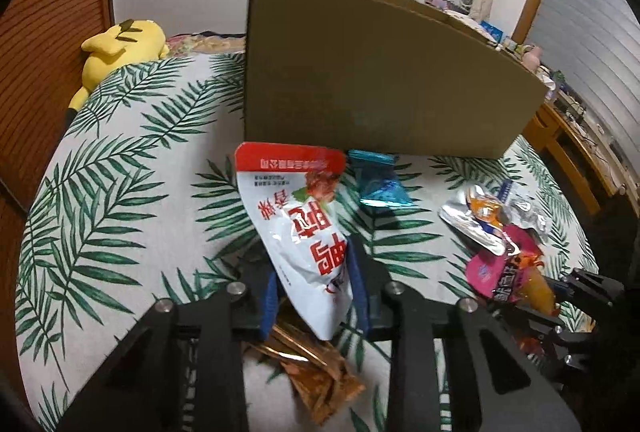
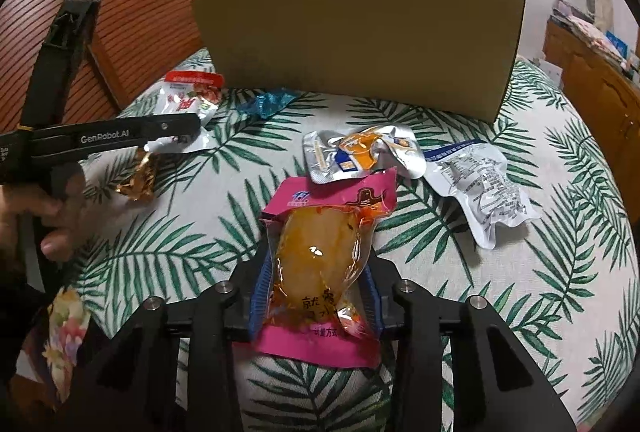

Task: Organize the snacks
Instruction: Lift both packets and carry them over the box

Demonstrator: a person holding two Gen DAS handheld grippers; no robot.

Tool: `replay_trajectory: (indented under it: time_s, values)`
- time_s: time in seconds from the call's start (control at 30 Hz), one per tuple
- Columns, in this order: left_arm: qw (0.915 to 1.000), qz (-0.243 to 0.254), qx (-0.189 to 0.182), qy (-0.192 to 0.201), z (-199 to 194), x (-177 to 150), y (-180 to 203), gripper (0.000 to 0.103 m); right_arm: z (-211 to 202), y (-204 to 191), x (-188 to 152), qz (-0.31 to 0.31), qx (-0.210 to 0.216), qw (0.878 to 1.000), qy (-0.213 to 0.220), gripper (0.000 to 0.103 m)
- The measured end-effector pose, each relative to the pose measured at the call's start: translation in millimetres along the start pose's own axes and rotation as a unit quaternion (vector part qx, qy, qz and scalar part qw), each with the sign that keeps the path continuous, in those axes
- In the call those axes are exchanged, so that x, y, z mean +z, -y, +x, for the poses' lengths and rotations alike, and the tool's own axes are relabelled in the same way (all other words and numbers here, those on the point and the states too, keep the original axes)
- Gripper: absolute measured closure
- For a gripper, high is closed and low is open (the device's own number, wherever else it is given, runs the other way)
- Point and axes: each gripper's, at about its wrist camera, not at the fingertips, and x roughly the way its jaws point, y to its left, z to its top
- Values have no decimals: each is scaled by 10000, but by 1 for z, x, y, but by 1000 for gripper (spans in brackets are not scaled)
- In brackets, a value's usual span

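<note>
Left hand-held gripper (image 1: 314, 296) is clamped on the white-and-red snack pouch (image 1: 298, 228), lifted off the palm-print bed (image 1: 120, 192) w/ a brown snack packet (image 1: 320, 376) lying beneath. Right hand-held gripper (image 2: 316, 296) pinches the pink-edged pouch (image 2: 320, 264) w/ yellow contents, prob. raised a bit, hard to tell. Cardboard box (image 2: 360, 40) stands behind; blue wrapper (image 2: 268, 102), silver-orange pouch (image 2: 360, 152) & white pouch (image 2: 480, 184) lie in front of it.
</note>
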Motion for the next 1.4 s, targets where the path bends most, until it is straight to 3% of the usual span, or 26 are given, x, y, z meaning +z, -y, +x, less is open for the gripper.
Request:
replay_trajectory:
  time_s: [0.77, 1.4]
  values:
    - [9974, 208, -247, 644, -47, -3, 25, 78, -36, 1, 0, 40, 125, 9992, 379, 65]
    - [9940, 431, -374, 934, -70, 2, 52, 77, -65, 21, 7, 250, 61, 9967, 770, 65]
